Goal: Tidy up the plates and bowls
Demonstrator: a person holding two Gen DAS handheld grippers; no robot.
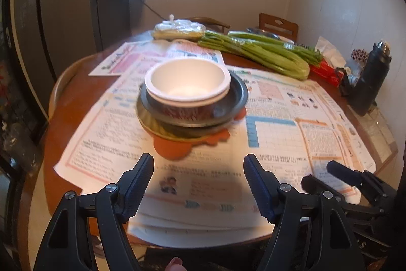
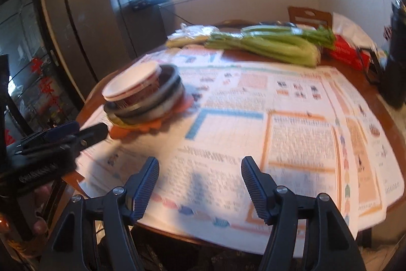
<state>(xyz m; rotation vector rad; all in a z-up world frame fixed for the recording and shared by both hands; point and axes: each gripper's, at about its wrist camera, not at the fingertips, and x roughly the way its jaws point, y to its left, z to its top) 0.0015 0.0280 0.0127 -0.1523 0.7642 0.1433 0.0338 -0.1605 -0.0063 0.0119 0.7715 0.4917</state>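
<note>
White bowls (image 1: 187, 83) sit nested atop dark plates (image 1: 236, 95) in one stack on an orange mat (image 1: 175, 146), mid-table on spread newspapers (image 1: 279, 118). Both the left gripper (image 1: 198, 184) and right gripper (image 2: 200, 188) hover near the table's edge, jaws wide and empty. The stack appears sorted; whether gathering is done or separating lies ahead is unclear.

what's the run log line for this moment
left gripper: open, empty | right gripper: open, empty | bowl stack: on orange mat, untouched
</note>
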